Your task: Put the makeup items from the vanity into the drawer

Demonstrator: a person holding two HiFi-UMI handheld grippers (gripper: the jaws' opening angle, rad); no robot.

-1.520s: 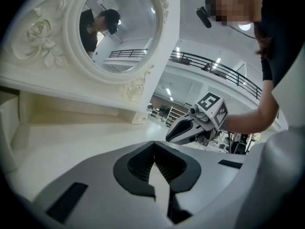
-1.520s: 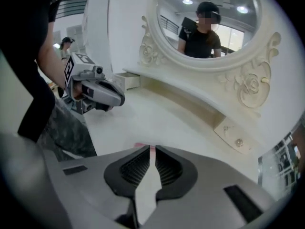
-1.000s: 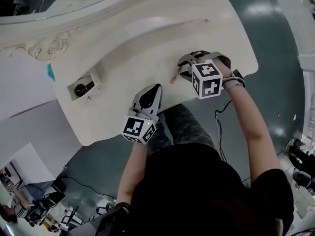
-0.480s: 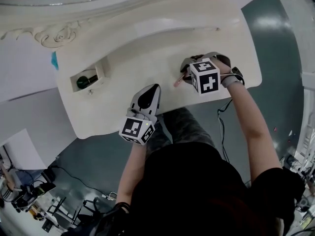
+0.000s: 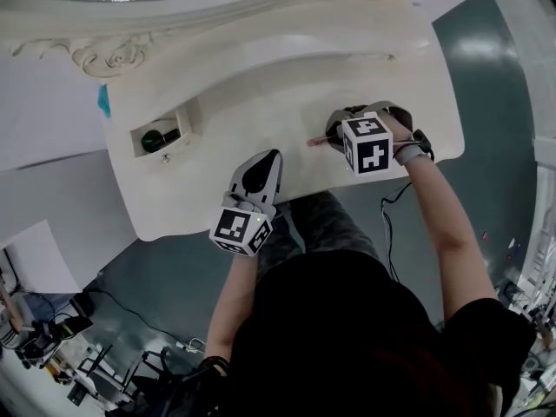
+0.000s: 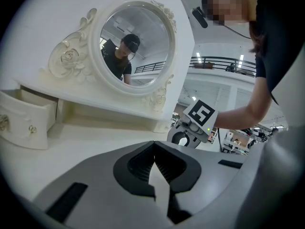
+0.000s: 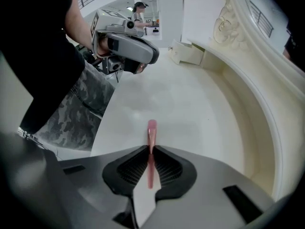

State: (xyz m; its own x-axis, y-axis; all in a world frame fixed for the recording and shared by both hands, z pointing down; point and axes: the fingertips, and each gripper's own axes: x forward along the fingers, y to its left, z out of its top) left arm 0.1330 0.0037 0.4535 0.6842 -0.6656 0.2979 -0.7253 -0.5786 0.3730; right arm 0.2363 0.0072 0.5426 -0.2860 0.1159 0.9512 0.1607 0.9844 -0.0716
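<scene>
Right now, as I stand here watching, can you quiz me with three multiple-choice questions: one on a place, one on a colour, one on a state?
1. Where is the open drawer on the vanity?
A. its left end
B. its right end
C. its middle

2. What colour is the thin stick in the right gripper?
A. blue
B. pink
C. black

3. How is the left gripper?
A. shut on a brush
B. wide open
C. shut, empty

Answers:
1 A: the head view shows it at the tabletop's left end.
2 B: pink shows between jaws that have just been closing on it.
3 C: its jaws meet with nothing between them.
</scene>
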